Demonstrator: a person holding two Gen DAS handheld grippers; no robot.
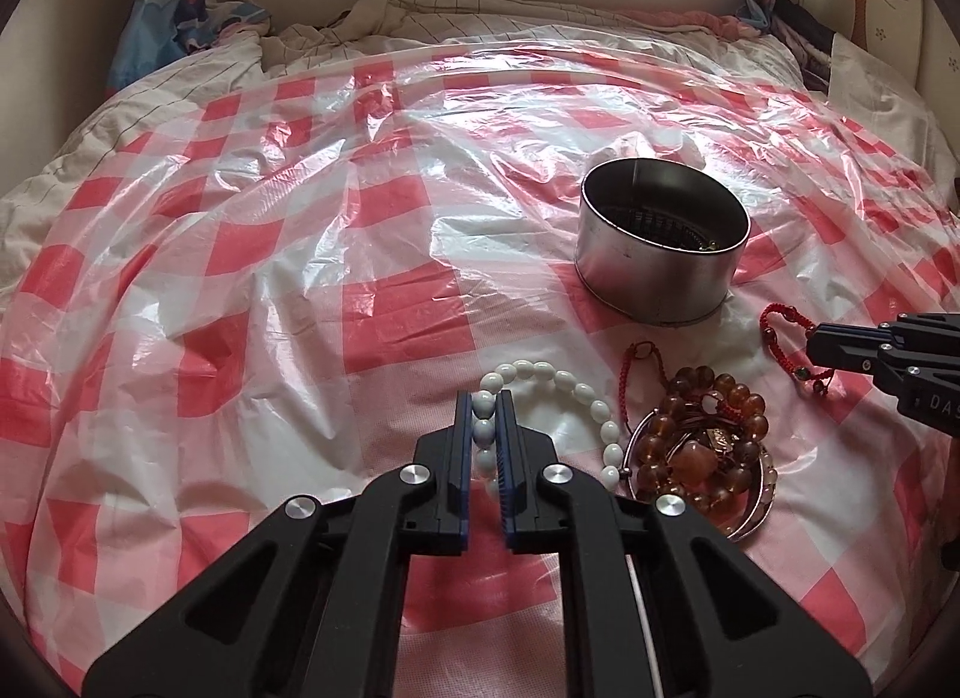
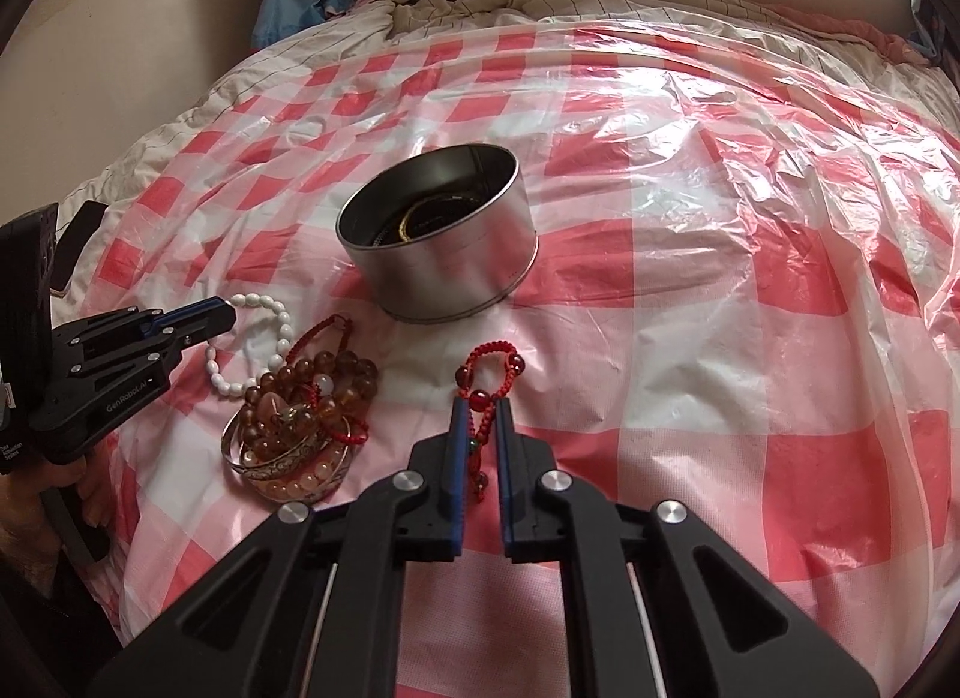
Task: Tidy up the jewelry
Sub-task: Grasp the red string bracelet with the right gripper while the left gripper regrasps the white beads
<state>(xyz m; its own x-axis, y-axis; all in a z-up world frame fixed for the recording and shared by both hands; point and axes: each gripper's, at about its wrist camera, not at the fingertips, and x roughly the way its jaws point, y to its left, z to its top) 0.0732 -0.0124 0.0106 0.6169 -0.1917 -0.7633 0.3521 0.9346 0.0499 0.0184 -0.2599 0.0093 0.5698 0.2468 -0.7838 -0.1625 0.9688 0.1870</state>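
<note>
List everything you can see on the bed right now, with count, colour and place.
Round metal tin: one, silver, mid-sheet, dark jewelry inside.
White oval-bead bracelet: one, white, nearer than the tin.
Red braided cord bracelet: one, red with beads, right of the pile.
Amber bead bracelets and silver bangles pile: several, brown and silver, between the two.
Checked plastic sheet: one, red-white, covering the bed.
Left gripper: black, shut on white bracelet.
Right gripper: black, shut on red bracelet.

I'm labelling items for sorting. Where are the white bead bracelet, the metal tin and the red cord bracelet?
white bead bracelet point(image 1: 576, 393), left wrist view, on a bead of its far arc.
metal tin point(image 2: 456, 272), right wrist view, on its outer wall.
red cord bracelet point(image 2: 493, 348), right wrist view, on its woven loop.
</note>
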